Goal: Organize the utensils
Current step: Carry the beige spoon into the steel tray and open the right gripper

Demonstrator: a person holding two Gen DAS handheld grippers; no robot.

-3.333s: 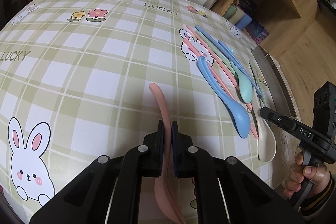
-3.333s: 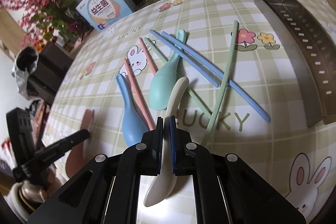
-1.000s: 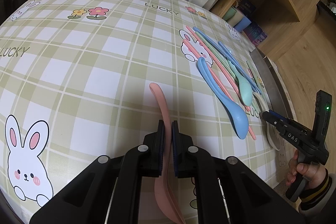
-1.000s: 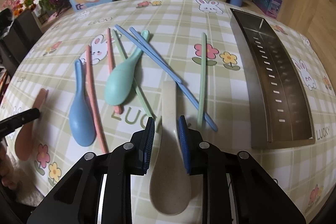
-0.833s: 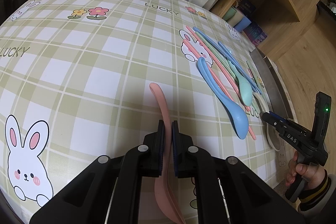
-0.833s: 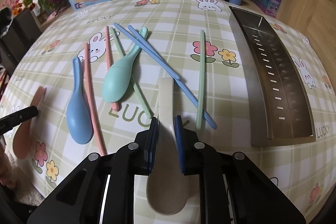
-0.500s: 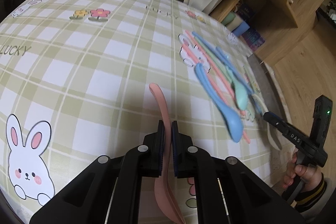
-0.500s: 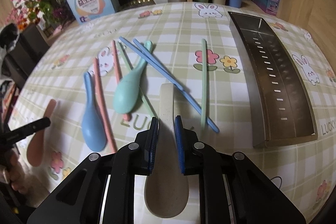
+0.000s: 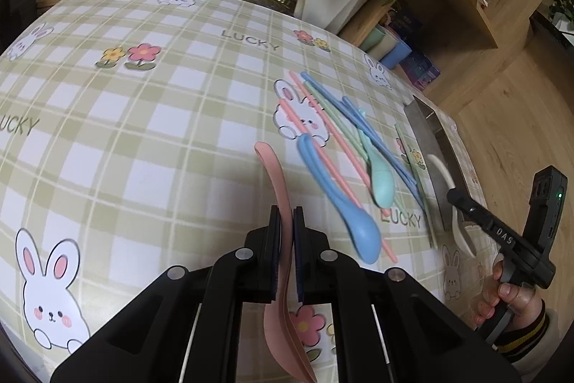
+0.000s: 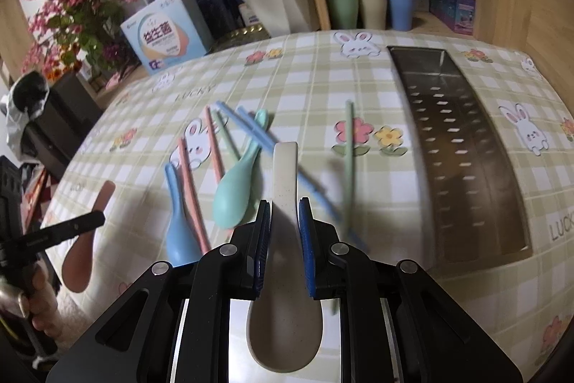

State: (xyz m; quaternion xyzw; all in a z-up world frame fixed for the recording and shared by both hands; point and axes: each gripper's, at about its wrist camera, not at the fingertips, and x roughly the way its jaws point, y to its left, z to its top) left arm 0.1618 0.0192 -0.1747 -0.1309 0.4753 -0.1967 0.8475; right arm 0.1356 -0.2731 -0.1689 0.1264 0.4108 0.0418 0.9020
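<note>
Both claws clamped, left gripper (image 9: 286,225) on the pink spoon (image 9: 278,189), right gripper (image 10: 284,228) on the beige spoon (image 10: 285,239), both above the table's near edge; carry level, clear the loose chopsticks (image 10: 348,164), release over the metal tray (image 10: 462,146) at the right edge.
</note>
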